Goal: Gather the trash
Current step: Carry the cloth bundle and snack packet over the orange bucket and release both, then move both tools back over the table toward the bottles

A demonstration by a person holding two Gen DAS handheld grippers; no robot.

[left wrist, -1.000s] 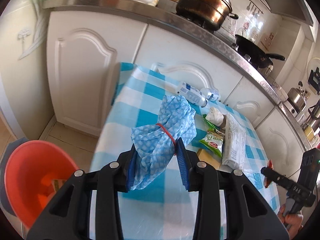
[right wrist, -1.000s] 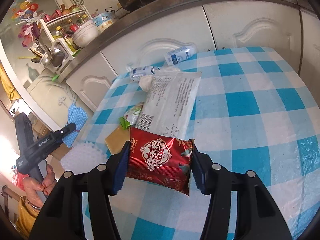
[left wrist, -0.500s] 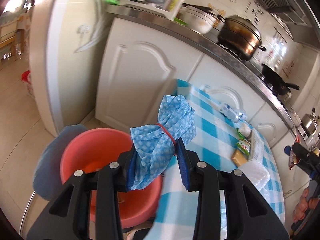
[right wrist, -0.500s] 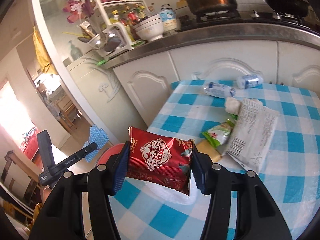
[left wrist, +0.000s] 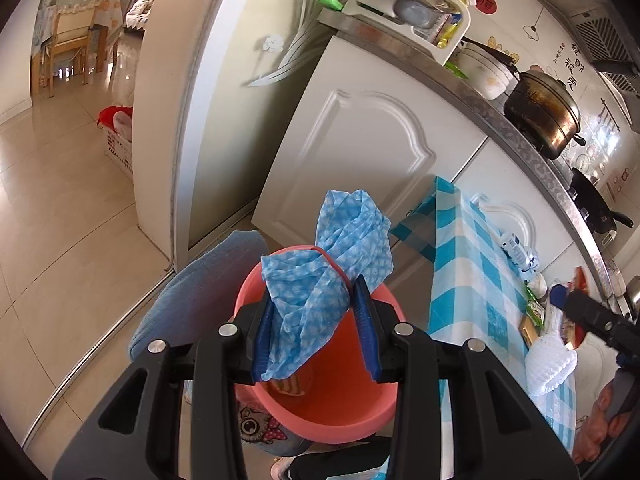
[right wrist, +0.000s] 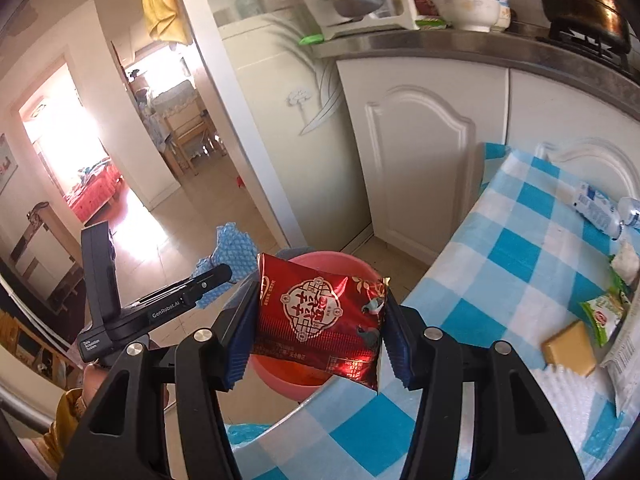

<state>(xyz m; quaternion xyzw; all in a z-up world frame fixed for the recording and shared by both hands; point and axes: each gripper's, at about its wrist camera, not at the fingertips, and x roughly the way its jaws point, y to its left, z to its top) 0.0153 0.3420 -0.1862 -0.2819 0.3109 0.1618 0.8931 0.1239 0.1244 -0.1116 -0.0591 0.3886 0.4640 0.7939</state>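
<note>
- Right now your left gripper (left wrist: 316, 312) has its jaws pinching a blue patterned cloth bundle (left wrist: 324, 280) tied with a red band, held directly above the orange bucket (left wrist: 340, 396).
- That bucket sits on the floor beside the tabletop (left wrist: 464, 264) with the blue checked cover; a scrap of packaging lies at its bottom.
- Your right gripper (right wrist: 318, 320) has its jaws clamped on a red snack packet (right wrist: 320, 316), held over the tabletop edge, with the bucket below and behind it.
- On the tabletop: two plastic bottles (right wrist: 596, 208), a green wrapper (right wrist: 604, 316), a tan block (right wrist: 570, 348), a white foam sheet (right wrist: 568, 392), a large white bag at the right edge.
- Behind stand white cabinets (left wrist: 368, 152) and a pot (left wrist: 544, 112) on the stove.
</note>
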